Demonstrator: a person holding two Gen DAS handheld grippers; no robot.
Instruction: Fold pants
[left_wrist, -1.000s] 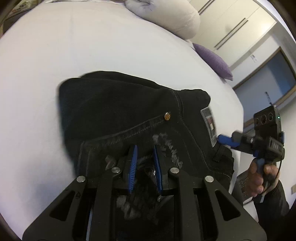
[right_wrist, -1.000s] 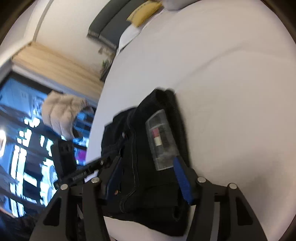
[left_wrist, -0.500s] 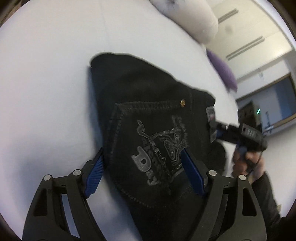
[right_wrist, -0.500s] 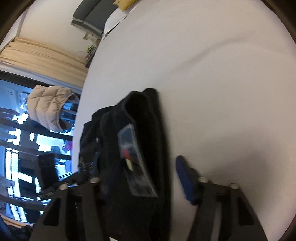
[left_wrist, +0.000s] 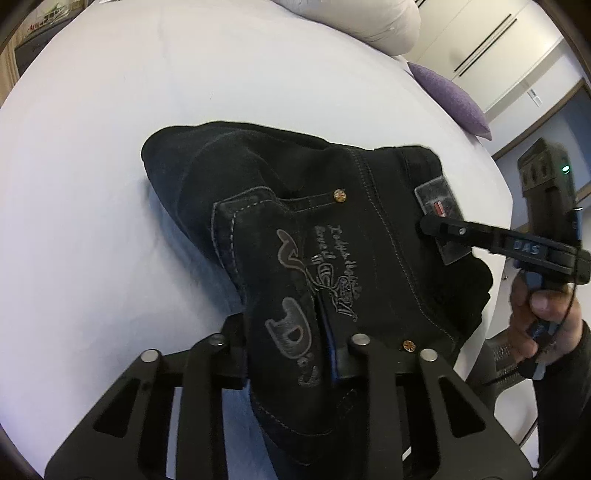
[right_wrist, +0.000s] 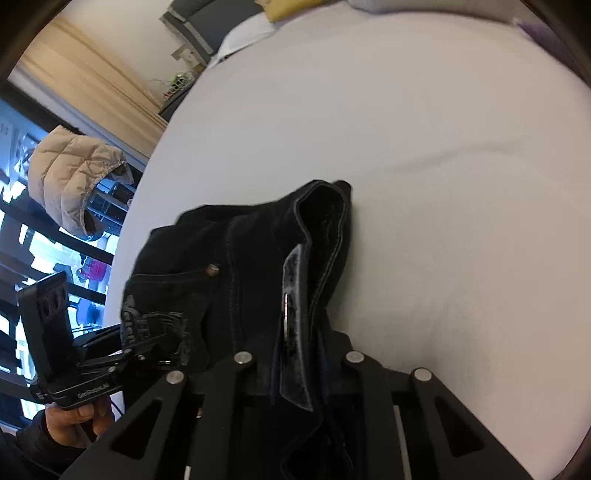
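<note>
The black pants (left_wrist: 314, 221) lie folded into a thick bundle on the white bed (left_wrist: 110, 129), back pocket with grey embroidery facing up. My left gripper (left_wrist: 291, 343) is shut on the pocket end of the bundle. My right gripper (right_wrist: 299, 354) is shut on the waistband end, by the grey label patch (right_wrist: 291, 295). The right gripper also shows in the left wrist view (left_wrist: 428, 225), touching the patch (left_wrist: 439, 199). The left gripper shows in the right wrist view (right_wrist: 147, 339), at the bundle's left side.
A white pillow (left_wrist: 369, 18) and a purple cushion (left_wrist: 450, 99) lie at the bed's far side. A beige puffer jacket (right_wrist: 70, 177) hangs by the window. The bed's edge runs close behind the bundle (left_wrist: 498, 173).
Both grippers were open around the bundle half a second ago. Now each has shut on its end of the pants, and the fabric rises between the fingers.
</note>
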